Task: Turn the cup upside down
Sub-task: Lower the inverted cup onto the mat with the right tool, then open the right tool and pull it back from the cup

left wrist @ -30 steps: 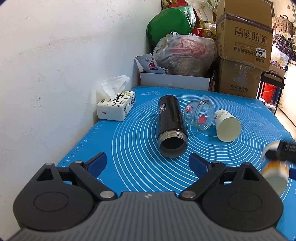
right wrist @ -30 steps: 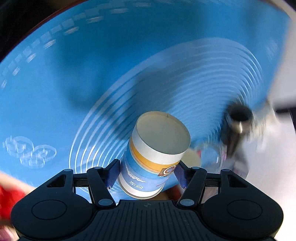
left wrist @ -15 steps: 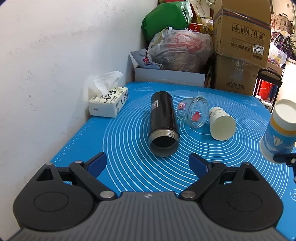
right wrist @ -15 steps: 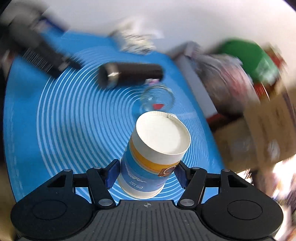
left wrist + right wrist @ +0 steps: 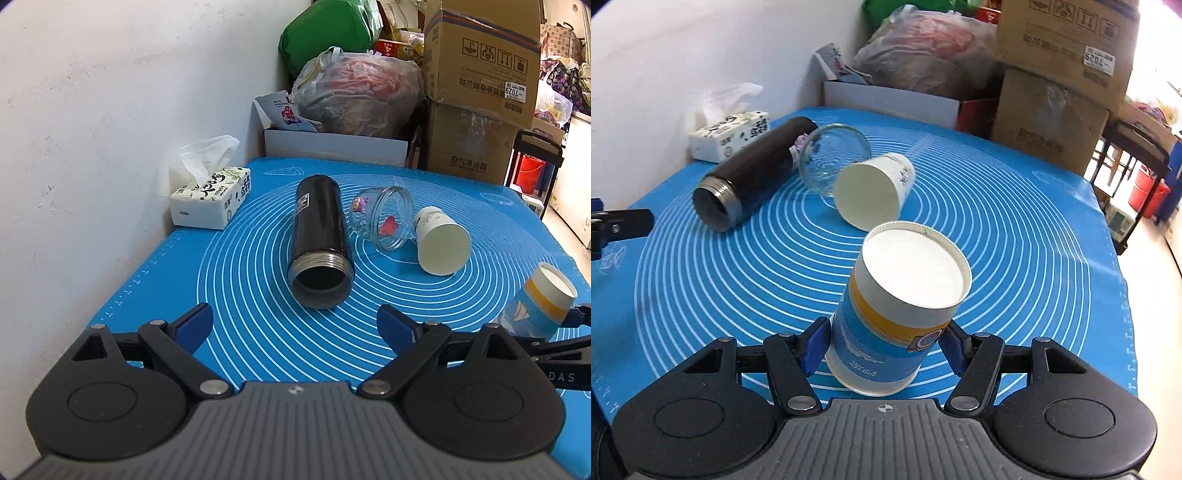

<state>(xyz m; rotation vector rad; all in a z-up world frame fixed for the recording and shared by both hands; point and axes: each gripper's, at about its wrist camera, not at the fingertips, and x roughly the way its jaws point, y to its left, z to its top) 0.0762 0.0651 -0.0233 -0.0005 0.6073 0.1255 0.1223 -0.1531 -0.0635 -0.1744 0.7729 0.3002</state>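
My right gripper is shut on a blue, yellow and white paper cup. The cup is held upside down, flat base up, tilted a little, low over the blue mat. The same cup shows at the right edge of the left wrist view. My left gripper is open and empty, low over the mat's near left part, short of a black flask lying on its side.
A clear glass jar and a white paper cup lie on their sides beside the flask. A tissue box sits by the left wall. Bags and cardboard boxes stand behind the mat.
My right gripper has swung round with the cup, turning it base-up and bringing it down towards the mat. My left gripper has stayed open and nearly still.
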